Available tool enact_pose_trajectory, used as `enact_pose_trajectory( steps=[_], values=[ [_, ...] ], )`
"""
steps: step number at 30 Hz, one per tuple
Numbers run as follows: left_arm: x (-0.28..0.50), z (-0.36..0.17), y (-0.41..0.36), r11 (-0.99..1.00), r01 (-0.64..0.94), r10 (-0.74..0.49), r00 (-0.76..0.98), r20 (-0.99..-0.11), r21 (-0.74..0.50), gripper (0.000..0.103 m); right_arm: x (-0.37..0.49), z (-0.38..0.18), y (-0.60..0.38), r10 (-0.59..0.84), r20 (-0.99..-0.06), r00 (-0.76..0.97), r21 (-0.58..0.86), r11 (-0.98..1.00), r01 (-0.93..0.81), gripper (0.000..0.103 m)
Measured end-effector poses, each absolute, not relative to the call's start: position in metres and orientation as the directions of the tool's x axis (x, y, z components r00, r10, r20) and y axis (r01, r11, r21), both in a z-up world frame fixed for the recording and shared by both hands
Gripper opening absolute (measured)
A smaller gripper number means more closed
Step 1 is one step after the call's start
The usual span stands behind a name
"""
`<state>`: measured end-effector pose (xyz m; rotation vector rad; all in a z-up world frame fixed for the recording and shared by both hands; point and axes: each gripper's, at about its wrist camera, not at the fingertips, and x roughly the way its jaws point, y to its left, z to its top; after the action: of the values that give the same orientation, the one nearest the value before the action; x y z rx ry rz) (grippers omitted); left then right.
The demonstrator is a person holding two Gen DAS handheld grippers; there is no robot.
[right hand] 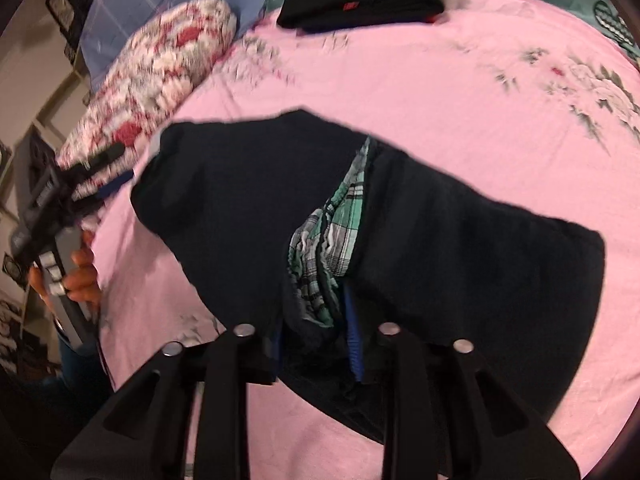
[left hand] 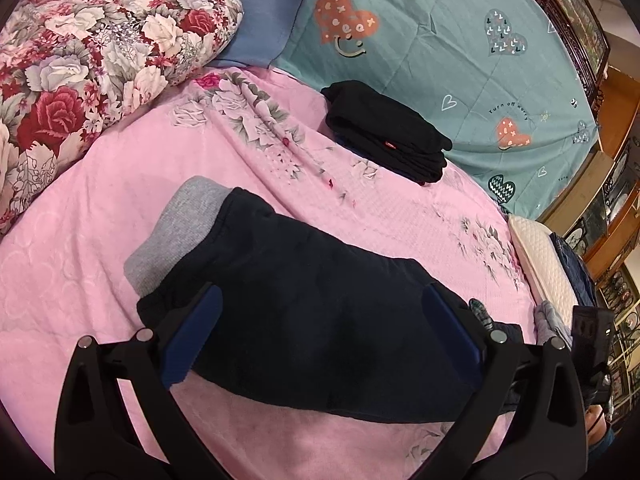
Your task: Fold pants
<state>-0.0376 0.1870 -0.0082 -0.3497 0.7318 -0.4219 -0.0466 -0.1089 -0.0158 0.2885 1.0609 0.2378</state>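
The dark navy fleece pants (left hand: 304,304) lie on the pink flowered bed cover (left hand: 100,264), between the left tool's (left hand: 320,332) fingers; a folded black clothes pile (left hand: 388,132) lies beyond.

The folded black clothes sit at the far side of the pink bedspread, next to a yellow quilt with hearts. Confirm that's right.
Not quite. The quilt is teal, not yellow, as the left wrist view shows. The rest holds: the folded black clothes sit at the far side of the pink bedspread, next to that heart-printed quilt.
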Motion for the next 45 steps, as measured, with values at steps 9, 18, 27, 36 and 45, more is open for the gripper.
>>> enact_pose_trajectory(
  steps=[9, 18, 27, 36, 45],
  values=[
    [-0.033, -0.013, 0.187, 0.866, 0.227, -0.473, 0.659, -0.585, -0.445, 0.101, -0.057, 0.004, -0.089, 0.428, -0.747, 0.508, 0.385, 0.902, -0.193, 0.076],
    [-0.027, -0.02, 0.196, 0.858, 0.175, -0.473, 0.638, -0.608, -0.483, 0.101, -0.069, 0.026, -0.096, 0.15, -0.781, 0.606, 0.115, 0.989, -0.097, 0.077],
    [-0.027, -0.024, 0.221, 0.802, 0.069, -0.501, 0.619, -0.605, -0.593, 0.101, -0.05, 0.025, 0.008, 0.175, -0.757, 0.63, -0.115, 0.913, -0.392, 0.081],
    [-0.055, -0.017, 0.27, 0.785, -0.002, -0.484, 0.621, -0.616, -0.62, 0.101, -0.007, -0.03, 0.095, 0.063, -0.771, 0.634, -0.372, 0.763, -0.528, 0.081],
    [-0.053, -0.023, 0.266, 0.776, 0.002, -0.517, 0.575, -0.634, -0.631, 0.101, 0.019, -0.028, 0.092, 0.194, -0.816, 0.544, -0.159, 0.83, -0.534, 0.017]
  ],
)
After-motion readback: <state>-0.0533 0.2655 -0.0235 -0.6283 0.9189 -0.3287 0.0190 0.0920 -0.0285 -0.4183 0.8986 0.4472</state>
